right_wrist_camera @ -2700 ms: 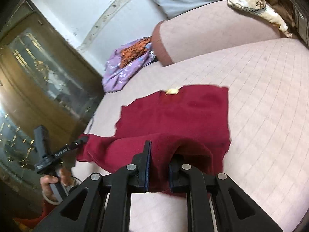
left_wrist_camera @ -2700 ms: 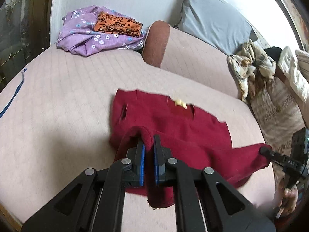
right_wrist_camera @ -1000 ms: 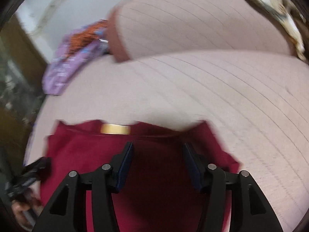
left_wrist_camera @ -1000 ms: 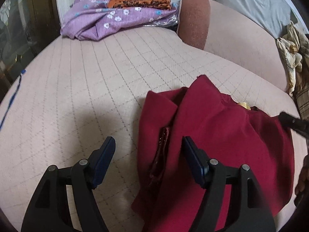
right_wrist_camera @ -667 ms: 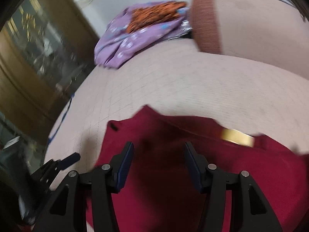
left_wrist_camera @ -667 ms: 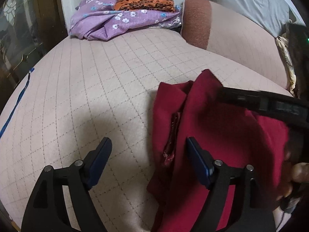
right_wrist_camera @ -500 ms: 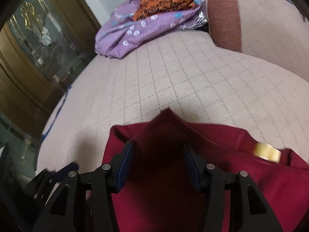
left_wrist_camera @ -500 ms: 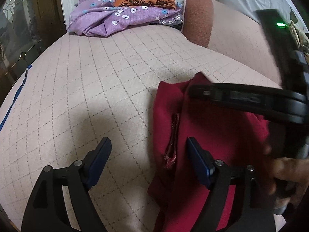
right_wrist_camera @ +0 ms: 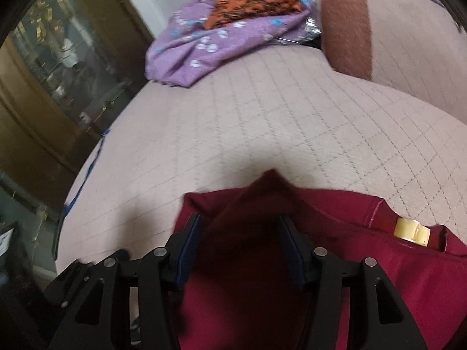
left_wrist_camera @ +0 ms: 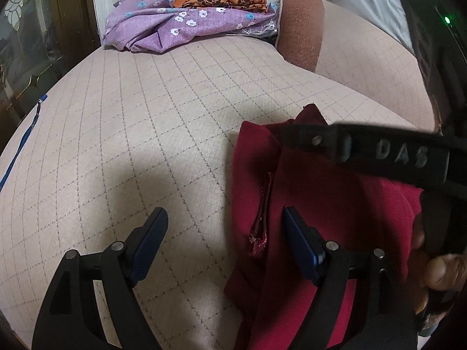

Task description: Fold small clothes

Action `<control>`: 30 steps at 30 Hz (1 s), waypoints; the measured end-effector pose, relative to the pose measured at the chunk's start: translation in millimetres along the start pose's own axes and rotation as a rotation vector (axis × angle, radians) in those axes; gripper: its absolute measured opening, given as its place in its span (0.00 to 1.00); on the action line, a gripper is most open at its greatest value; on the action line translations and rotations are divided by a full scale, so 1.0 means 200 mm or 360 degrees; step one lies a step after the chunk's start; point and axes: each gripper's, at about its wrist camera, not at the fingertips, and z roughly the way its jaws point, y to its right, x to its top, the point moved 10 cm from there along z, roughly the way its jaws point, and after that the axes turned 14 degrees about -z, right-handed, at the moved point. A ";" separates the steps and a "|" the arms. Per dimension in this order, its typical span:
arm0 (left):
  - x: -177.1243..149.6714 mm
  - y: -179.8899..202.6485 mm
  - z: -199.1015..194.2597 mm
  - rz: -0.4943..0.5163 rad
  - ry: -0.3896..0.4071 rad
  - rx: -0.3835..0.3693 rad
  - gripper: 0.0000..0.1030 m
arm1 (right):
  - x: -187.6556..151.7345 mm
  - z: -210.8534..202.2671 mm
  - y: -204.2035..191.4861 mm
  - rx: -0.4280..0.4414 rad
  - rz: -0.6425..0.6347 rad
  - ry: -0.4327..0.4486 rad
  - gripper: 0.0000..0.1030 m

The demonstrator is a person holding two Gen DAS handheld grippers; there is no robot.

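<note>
Crimson knit garment [left_wrist_camera: 335, 204], partly folded, is lying on the quilted beige bed cover [left_wrist_camera: 131, 116]. Left tongs [left_wrist_camera: 224, 239] are standing spread, having just been widening, straddling its left edge without pinching; closing here risks snagging the loose hem. Right tongs' arm [left_wrist_camera: 379, 154] is crossing overhead, obstructing.

Right tongs [right_wrist_camera: 239, 250] are straddling a raised peak half-spread, pads apparently clear. Purple floral cloth pile [right_wrist_camera: 227, 38] is sitting well apart.
</note>
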 end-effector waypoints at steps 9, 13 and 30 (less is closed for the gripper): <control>0.00 -0.01 0.01 -0.0022 -0.0010 -0.0014 0.81 | 0.04 0.23 0.10 -0.0262 -0.0064 -0.0073 0.51; 0.00 0.00 0.02 -0.0027 -0.0017 -0.0012 0.81 | 0.05 0.24 0.10 -0.0282 -0.0105 -0.0089 0.51; -0.01 -0.01 0.01 -0.0052 -0.0025 -0.0021 0.81 | -0.40 -0.12 0.20 -0.0203 0.0078 -0.0073 0.59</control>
